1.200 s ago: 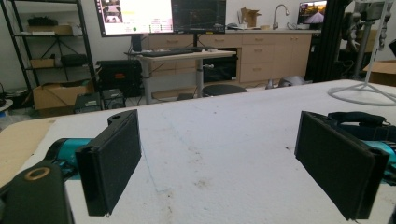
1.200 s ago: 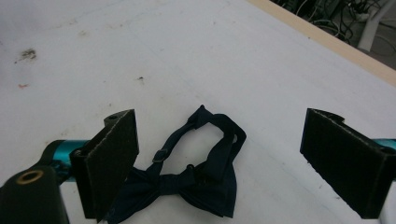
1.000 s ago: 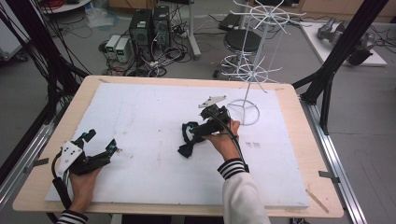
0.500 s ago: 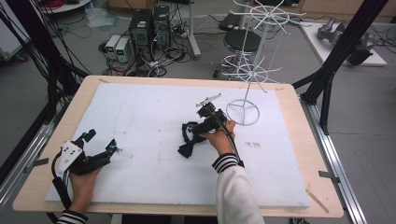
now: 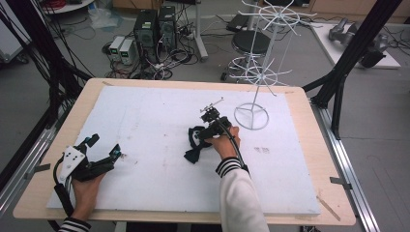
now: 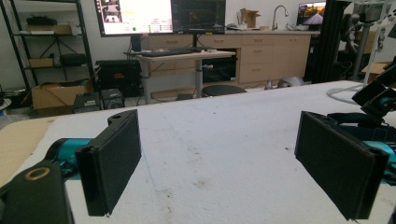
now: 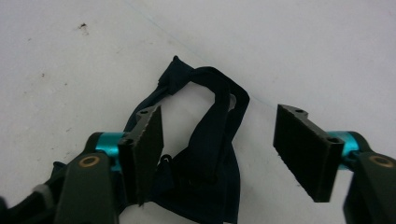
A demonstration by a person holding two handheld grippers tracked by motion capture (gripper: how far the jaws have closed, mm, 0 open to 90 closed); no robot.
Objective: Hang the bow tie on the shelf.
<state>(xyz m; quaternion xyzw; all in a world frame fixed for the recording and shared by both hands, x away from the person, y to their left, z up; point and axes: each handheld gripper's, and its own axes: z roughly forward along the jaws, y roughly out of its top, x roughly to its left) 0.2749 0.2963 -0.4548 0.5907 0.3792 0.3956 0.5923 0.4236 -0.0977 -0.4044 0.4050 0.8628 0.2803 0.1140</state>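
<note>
Where right gripper [image 7: 218,144] straddles it, bow tie's [image 7: 205,154] lower edge cut off.

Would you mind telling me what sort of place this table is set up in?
Most likely a robotics or data-collection lab. Desktop computers with tangled cables stand on the floor behind the table, large monitors sit on a desk near shelving, and black metal framing flanks the bench.

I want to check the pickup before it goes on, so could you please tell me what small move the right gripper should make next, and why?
Probably keep closing the right gripper on the dark navy fabric bow tie. Its jaws have just been closing and now straddle the tie's looped strap on the white foam board, but the right-hand pad stands clear of the cloth, so nothing is gripped yet.
</note>
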